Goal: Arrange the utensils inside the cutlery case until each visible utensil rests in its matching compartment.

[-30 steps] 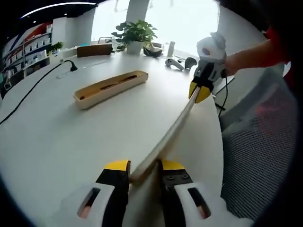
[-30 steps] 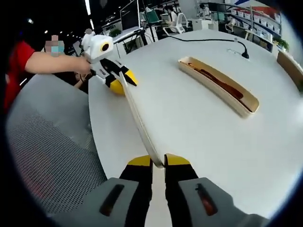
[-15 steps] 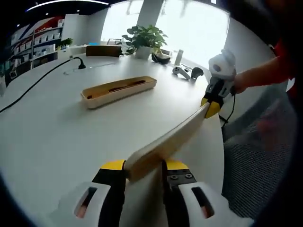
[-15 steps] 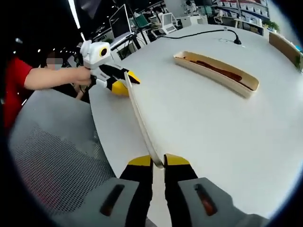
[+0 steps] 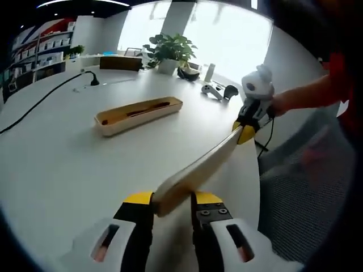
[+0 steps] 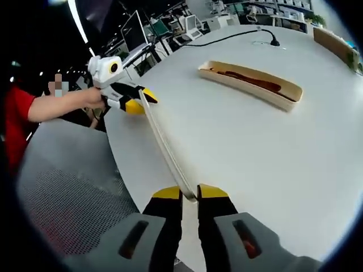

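Note:
A long flat beige lid [image 5: 199,168] hangs over the white table's edge, held at both ends. My left gripper [image 5: 170,198] is shut on its near end, and my right gripper [image 5: 244,131] grips the far end. In the right gripper view the same lid [image 6: 161,141] runs edge-on from my right gripper [image 6: 190,194], shut on it, to the left gripper [image 6: 139,101]. The open beige cutlery case [image 5: 108,122] lies further in on the table, with dark wooden utensils [image 5: 148,107] lying along it. The case [image 6: 290,97] and its dark utensils [image 6: 244,79] are apart from the lid.
A grey mesh chair [image 5: 306,215] stands right beside the table edge under the lid. A black cable [image 5: 39,102] crosses the table [image 5: 68,164]. A potted plant [image 5: 167,48] and controllers [image 5: 212,90] sit at the far rim. A person's arm [image 6: 62,105] holds the left gripper.
Both grippers have kept hold of the lid, whose broad face has turned more toward the left gripper view. The case has stayed put; the views have shifted a little.

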Motion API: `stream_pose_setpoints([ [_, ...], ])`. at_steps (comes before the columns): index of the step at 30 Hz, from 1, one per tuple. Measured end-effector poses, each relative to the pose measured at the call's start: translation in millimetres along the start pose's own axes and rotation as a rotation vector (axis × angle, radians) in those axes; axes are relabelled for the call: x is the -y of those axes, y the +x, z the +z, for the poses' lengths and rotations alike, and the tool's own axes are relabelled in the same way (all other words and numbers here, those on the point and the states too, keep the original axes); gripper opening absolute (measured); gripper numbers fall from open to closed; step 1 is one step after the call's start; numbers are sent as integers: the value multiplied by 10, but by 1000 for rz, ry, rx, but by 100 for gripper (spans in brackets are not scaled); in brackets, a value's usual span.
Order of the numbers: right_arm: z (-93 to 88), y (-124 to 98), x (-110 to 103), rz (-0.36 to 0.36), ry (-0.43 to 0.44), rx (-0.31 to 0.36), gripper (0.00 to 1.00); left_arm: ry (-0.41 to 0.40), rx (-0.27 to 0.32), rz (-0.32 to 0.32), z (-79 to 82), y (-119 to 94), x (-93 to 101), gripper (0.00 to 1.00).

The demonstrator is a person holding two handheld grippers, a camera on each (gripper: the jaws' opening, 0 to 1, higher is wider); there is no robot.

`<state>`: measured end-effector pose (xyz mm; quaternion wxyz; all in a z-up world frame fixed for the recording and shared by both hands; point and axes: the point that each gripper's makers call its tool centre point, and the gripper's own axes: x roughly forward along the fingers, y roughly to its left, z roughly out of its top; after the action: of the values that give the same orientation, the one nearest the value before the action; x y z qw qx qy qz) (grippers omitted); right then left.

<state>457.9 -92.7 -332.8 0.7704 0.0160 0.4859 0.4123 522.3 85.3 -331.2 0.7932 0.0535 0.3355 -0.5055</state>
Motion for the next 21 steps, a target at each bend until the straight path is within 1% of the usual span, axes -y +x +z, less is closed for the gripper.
stream_pose_setpoints([
  [1,9,-9,2,5,29,4,7,-5,5,4,17,4,-3,26],
  [2,13,-20,-16,30,79,2,7,-7,7,8,20,8,-8,27],
  [5,31,-47,-3,37,75,7,7,-16,9,12,26,10,-4,27],
  [7,28,-51,-30,56,115,0,7,-20,10,13,28,6,-6,27],
  [11,25,-42,-60,67,133,4,7,-21,17,22,65,-8,-23,28],
  [16,53,-24,-69,76,135,19,7,-30,34,35,103,-50,-56,28],
  [21,144,-77,-80,83,125,54,7,-54,53,37,145,-88,-85,28],
])
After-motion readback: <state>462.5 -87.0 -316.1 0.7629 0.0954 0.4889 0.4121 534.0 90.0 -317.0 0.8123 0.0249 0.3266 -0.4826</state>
